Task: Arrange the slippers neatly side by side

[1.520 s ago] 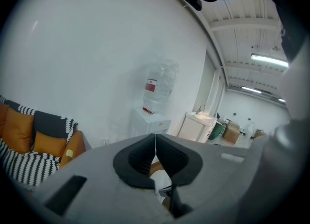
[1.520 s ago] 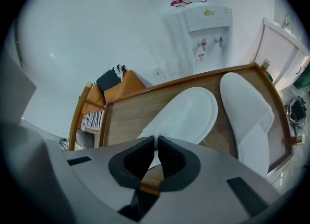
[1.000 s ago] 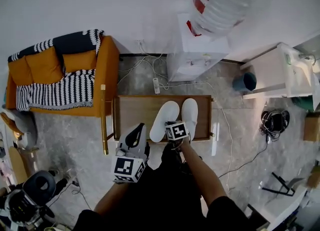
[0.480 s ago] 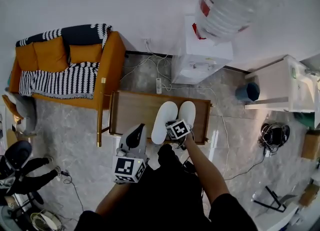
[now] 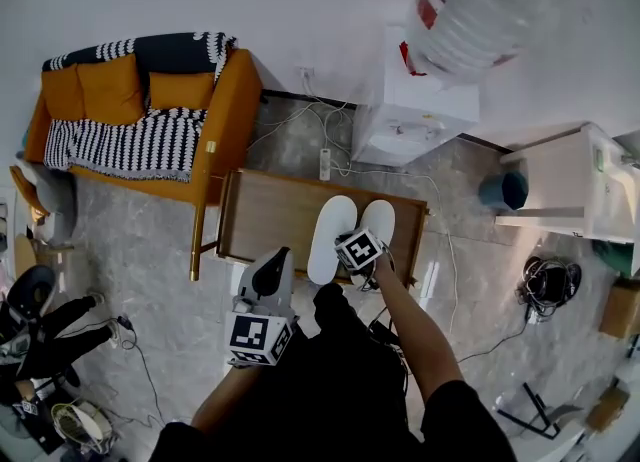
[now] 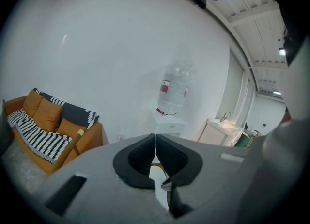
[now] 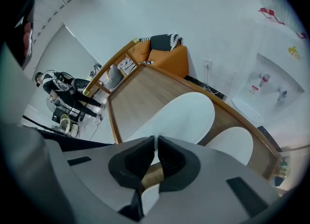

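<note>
Closest to me, my left gripper [image 6: 155, 141] is parked off to the side with its jaws pressed together on nothing, so it's basically just along for the ride. My right gripper [image 7: 156, 143] is the one doing the work: it points steeply down over the heel end of the slippers, jaws closed down to a hairline slit, and I can't see anything pinched in there. Just past it, both slippers sit on the wooden table [image 5: 262, 222], toes pointing away from me. The left slipper [image 5: 332, 235] and right slipper [image 5: 379, 222] are right beside each other, but the left one leans a touch, so to me the pair looks slightly fanned rather than properly parallel. Since the job looks nearly done, I'd use the closed jaws as a blunt pusher and give small nudges at the heel, low on the sole, rather than grabbing and lifting. I'd square the heels first, then check that the toes line up. Easy does it, since a hard shove would slide both at once. Beyond the table are the orange sofa [image 5: 150, 120] and the water dispenser [image 5: 415, 110].
</note>
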Demonstrator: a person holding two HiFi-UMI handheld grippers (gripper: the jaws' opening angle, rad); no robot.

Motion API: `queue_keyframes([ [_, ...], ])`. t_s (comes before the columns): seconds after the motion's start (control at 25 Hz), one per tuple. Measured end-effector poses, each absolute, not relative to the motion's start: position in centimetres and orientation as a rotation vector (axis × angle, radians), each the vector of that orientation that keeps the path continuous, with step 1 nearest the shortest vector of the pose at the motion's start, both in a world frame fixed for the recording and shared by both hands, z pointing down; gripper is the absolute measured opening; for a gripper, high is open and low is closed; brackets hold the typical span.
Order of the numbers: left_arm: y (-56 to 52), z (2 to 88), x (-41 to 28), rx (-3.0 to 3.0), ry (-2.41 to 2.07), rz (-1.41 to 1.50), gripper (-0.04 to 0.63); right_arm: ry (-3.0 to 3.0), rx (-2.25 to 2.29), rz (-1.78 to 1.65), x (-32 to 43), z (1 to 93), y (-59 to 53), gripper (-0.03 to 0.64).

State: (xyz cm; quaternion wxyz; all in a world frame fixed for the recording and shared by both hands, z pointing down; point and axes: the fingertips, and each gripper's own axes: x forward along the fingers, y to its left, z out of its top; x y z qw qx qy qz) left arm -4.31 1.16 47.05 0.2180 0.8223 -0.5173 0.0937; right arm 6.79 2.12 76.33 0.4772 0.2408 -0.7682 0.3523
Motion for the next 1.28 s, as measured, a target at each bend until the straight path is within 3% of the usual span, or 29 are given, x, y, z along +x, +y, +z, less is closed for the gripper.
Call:
queue_keyframes([
  [1.04,0.7,47.9,-3.3,2.273,-1.41,0.281,0.017,-1.757,0.616,0.937,9.8,79.1,2.0,0.029],
  [1.28,0.8,47.8,-3.7,2.277,-1.399,0.283,0.018,-1.782,0.681,0.91,10.1,78.8,0.8,0.115],
])
